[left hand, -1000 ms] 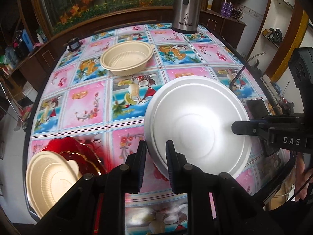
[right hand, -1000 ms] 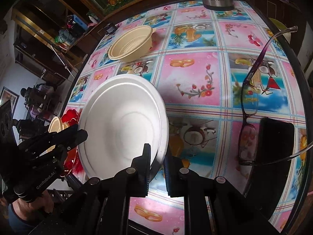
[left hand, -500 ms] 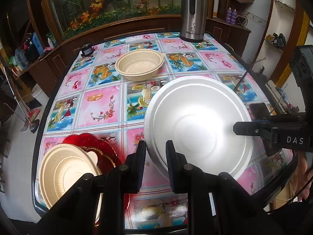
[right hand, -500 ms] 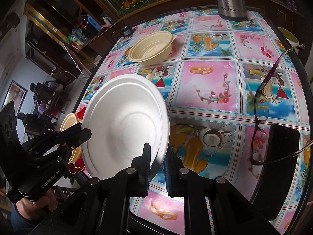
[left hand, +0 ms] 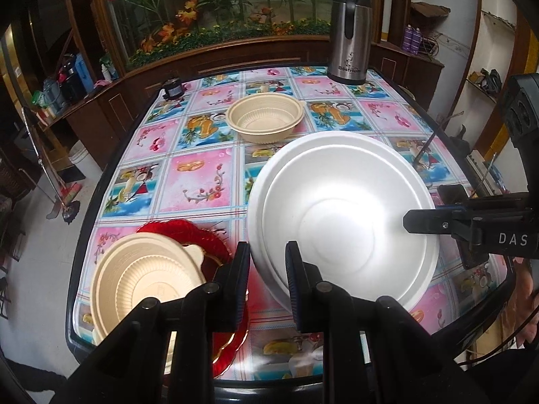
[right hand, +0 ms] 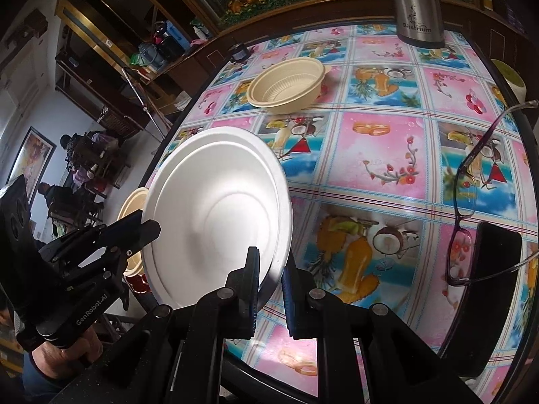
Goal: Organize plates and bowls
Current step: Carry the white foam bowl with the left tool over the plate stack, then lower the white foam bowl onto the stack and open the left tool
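bright fruit-and-flower oilcloth covers the table (left hand: 198,181), which stands in a room of dark wood cabinets with a planted window behind. nearest, the left gripper (left hand: 267,256) pinches the near rim of the white plate (left hand: 343,215), its jaws drawn in on the edge, and the right gripper (right hand: 271,267) is clamped on the opposite rim the same way. the plate looks like a nested stack of two, tilted and off the cloth, held between the two tools over the near edge of the table.

at the near left corner, just beside the left gripper, a tan bowl (left hand: 145,282) sits on a red plate (left hand: 198,235). that stack lies to the left of the white plate, on the left hand's side, so a move there would likely be led by the left hand, and the tan bowl on top stands in the way of laying a plate flat.

toward the right edge lie glasses (right hand: 471,181) and a black phone (right hand: 495,289), close under the right gripper's side. farther off, past the middle of the table, a second tan bowl (left hand: 266,121) stands alone, well apart. at the far edge stands a steel flask (left hand: 348,33).
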`<state>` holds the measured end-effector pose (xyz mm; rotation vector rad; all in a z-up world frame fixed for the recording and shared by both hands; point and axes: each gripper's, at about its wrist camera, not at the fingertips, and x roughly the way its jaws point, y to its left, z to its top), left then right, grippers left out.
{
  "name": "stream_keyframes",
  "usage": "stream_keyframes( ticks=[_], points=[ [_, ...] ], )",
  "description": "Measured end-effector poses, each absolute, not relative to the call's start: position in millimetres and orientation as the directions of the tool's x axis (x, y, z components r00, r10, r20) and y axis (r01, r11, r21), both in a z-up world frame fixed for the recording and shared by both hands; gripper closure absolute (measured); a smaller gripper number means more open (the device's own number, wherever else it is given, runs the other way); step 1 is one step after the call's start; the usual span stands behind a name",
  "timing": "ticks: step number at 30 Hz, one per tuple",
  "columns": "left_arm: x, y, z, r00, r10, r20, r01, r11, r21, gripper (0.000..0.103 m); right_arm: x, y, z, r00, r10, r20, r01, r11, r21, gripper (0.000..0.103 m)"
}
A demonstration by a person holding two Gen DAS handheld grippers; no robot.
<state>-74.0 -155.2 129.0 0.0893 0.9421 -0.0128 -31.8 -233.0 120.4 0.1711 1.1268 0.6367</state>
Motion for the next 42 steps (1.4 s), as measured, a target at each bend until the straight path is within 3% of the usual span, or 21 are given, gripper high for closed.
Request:
stream_keyframes(
  ticks=[22, 42],
  points=[
    [-132.8, -13.6, 148.0, 0.593, 0.18, -0.785, -0.269, 0.963, 0.017, 0.082, -31.2, -83.8, 123.8, 0.067, 0.624, -0.779, -0.556, 0.672, 0.49, 0.089],
    [-128.7, 19.3, 112.2, 0.52, 0.175, -0.836, -0.319, 0.948, 0.001, 0.082, -20.7, -26.3, 83.7, -0.045, 0.551, -0.834, -0.553, 0.681, 0.48, 0.088]
  ],
)
